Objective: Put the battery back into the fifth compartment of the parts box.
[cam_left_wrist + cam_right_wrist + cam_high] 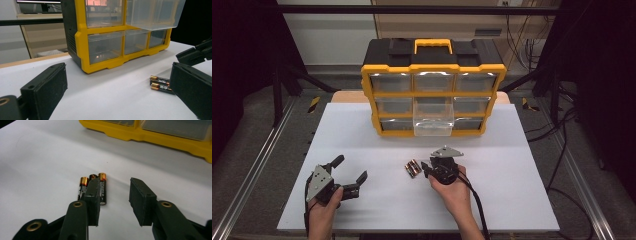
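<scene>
We see three batteries lying together on the white surface beside our empty, part-open right gripper; light, stiff, slippery cylinders, best pinched across the middle

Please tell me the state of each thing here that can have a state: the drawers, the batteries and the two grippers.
Middle drawer: pulled out of the yellow organizer, looks empty.
Other drawers: pushed in.
Batteries: three, lying side by side on the white table, not gripped.
Right gripper: jaws apart, one jaw over the batteries, nothing between them.
Left gripper: jaws wide open, holding nothing.
</scene>
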